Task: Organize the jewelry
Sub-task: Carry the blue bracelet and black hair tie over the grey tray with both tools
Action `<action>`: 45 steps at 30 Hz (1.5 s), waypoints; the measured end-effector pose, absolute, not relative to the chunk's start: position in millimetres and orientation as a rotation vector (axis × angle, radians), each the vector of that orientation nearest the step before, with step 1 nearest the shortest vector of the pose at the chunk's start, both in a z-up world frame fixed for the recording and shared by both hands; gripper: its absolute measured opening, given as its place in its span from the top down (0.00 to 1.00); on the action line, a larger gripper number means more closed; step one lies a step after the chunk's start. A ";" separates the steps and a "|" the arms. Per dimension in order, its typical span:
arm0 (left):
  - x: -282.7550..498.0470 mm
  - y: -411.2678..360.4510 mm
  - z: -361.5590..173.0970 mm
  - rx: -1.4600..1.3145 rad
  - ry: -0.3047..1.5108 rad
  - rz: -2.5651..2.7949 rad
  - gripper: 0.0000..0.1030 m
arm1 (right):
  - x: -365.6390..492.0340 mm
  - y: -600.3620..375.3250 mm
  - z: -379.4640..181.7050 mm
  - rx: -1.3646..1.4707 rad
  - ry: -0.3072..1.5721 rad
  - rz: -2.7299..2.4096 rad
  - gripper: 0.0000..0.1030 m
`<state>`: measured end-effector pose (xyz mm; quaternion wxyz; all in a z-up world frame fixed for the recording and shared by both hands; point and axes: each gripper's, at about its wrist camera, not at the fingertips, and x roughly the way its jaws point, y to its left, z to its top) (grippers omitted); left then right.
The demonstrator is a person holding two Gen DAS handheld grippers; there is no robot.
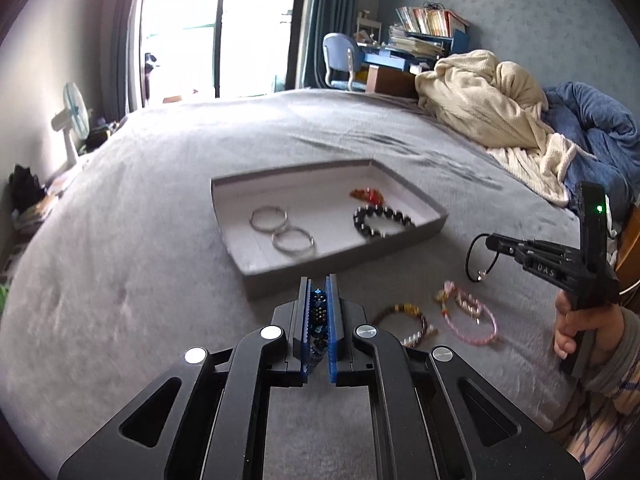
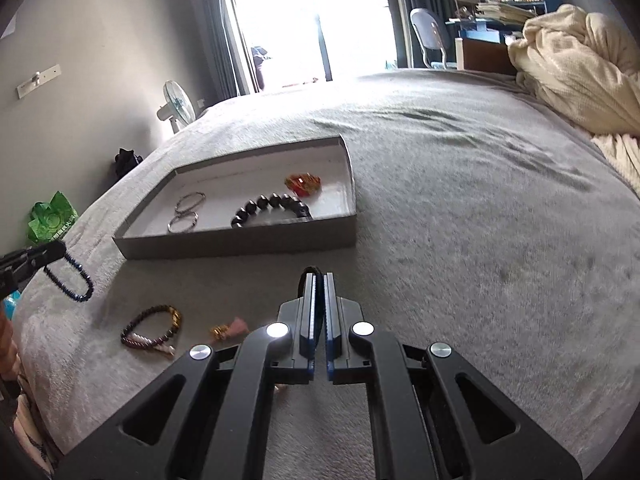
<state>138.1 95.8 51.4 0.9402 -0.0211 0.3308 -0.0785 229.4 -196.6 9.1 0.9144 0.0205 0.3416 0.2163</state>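
Observation:
A grey tray [image 1: 434,222] [image 2: 240,246] lies on the bed, holding two silver rings [image 1: 280,230] [image 2: 186,212], a black bead bracelet [image 1: 380,220] [image 2: 272,206] and a red piece [image 1: 368,195] [image 2: 303,182]. My left gripper [image 1: 319,284] [image 2: 60,250] is shut on a dark blue bead bracelet [image 1: 318,316] [image 2: 74,280], lifted off the bed short of the tray's near edge. My right gripper [image 2: 319,278] [image 1: 490,242] is shut on a black cord bracelet [image 1: 478,260] [image 2: 307,271], to the tray's right. On the bed lie a maroon-and-pearl bracelet [image 1: 412,324] [image 2: 150,330] and a pink braided one [image 1: 468,312] [image 2: 232,330].
A cream blanket [image 1: 488,96] [image 2: 576,56] and a blue quilt [image 1: 592,128] are heaped at the right of the grey bedspread [image 1: 140,240]. A fan [image 1: 74,120] [image 2: 176,106] stands past the bed's left edge. A person's hand [image 1: 580,328] grips the right tool's handle.

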 end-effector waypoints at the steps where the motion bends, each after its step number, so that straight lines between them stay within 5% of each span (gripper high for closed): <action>1: 141.8 95.8 55.8 -0.039 0.667 -0.161 0.93 | 230.8 -194.7 13.5 0.037 0.696 0.450 0.97; 20: 227.0 106.2 89.7 -0.109 0.635 -0.189 0.93 | 300.6 -154.9 56.4 -0.064 0.653 0.487 0.97; 45: 257.0 108.8 11.4 -0.041 0.801 -0.097 0.93 | 348.3 -139.8 -12.6 -0.095 0.804 0.411 0.93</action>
